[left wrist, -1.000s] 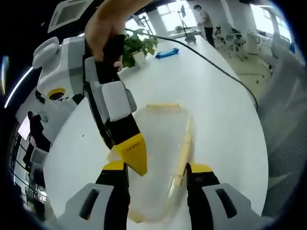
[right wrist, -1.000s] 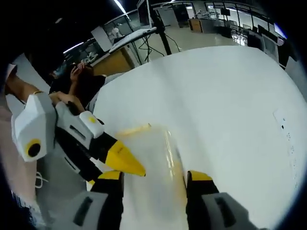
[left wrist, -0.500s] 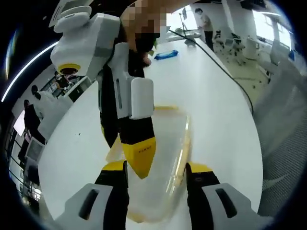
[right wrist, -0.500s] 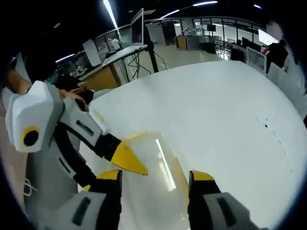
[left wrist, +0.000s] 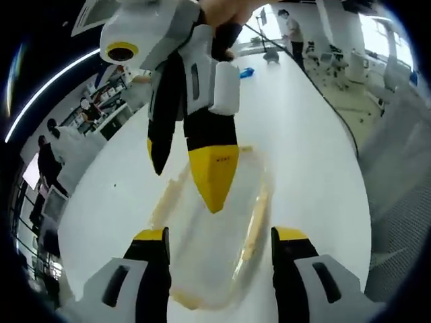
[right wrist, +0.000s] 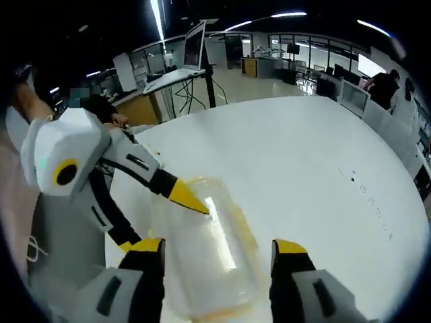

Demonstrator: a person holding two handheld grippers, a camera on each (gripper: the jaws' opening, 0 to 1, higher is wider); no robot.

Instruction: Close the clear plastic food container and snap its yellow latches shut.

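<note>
While the clear plastic food container (left wrist: 215, 249) lies flat on the white desk (left wrist: 310, 155), the left gripper (left wrist: 219, 235) hovers over its near end, its two yellow-tipped jaws set wide, one to each side of the container and closed on nothing; in the left gripper view the right gripper (left wrist: 202, 168) reaches down from the top of the picture, held by a hand (left wrist: 225, 10), its yellow tip over the container's lid, and I cannot tell whether it touches; yellow latches (left wrist: 254, 219) run along the container's long edges, and whether they are snapped down is too blurred to tell; a small blue object (left wrist: 246, 72) lies far off on the desk, beside a black cable (left wrist: 316, 87); a person (left wrist: 291, 27) stands in the bright room beyond.

In the right gripper view the right gripper (right wrist: 219, 252) has its jaws wide apart, either side of the container (right wrist: 209, 249); the left gripper (right wrist: 182, 195) enters from the left, its yellow tip at the container's far end, near a bright glare on the lid; office desks and monitors stand in the background.
</note>
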